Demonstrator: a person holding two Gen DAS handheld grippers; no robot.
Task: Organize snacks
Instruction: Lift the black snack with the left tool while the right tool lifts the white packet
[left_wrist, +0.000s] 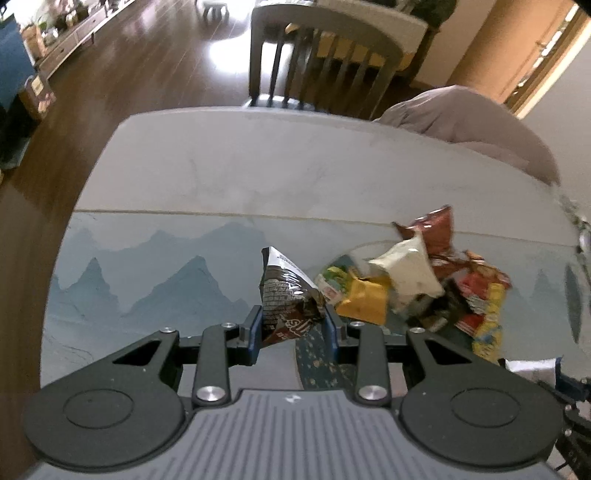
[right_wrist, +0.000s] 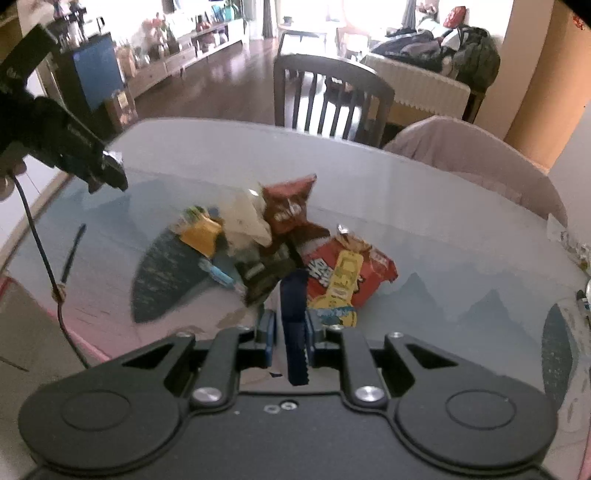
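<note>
Left hand-held gripper (left_wrist: 293, 328) pinches dark packet (left_wrist: 286, 295); right (right_wrist: 290, 332) clamps blue packet (right_wrist: 294, 325).

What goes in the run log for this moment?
left gripper: shut on dark snack packet | right gripper: shut on dark blue packet | snack pile: on table

I see a grey table (left_wrist: 258, 166) with a mountain-print mat (left_wrist: 147, 280) on it. At twelve o'clock beyond its far edge stands a slatted chair (left_wrist: 325, 55); at two o'clock a draped chair back (left_wrist: 480, 125). A long low cabinet (right_wrist: 192, 51) lines the wall at eleven o'clock.
</note>
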